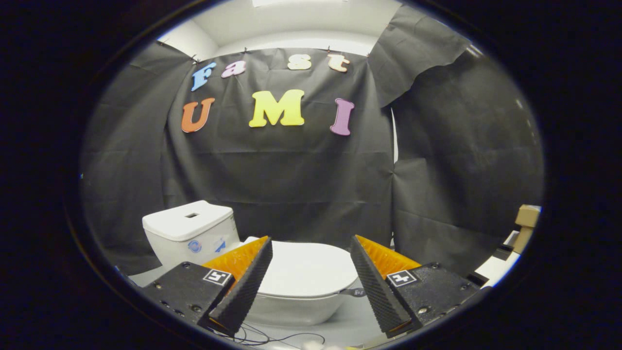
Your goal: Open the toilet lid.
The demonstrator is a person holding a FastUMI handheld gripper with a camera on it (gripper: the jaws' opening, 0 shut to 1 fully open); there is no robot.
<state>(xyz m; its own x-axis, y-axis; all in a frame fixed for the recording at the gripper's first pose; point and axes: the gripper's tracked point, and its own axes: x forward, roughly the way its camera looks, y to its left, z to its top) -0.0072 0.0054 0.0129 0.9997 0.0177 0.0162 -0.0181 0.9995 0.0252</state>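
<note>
1. Gripper (pixel 311 272) spread wide, holding nothing.
2. Lid (pixel 303 270) down flat on bowl (pixel 291 311), seen between fingers, tank (pixel 189 233) behind.
3. Approach lid's front edge low; hook under, lift toward tank.

One fisheye camera rides on the hand-held gripper (pixel 311 287) and looks forward along its two spread fingers (pixel 243 287) — low, close to the toilet (pixel 301 282), level with its closed lid (pixel 306 267), facing the black cloth wall (pixel 291 184) beyond.
</note>
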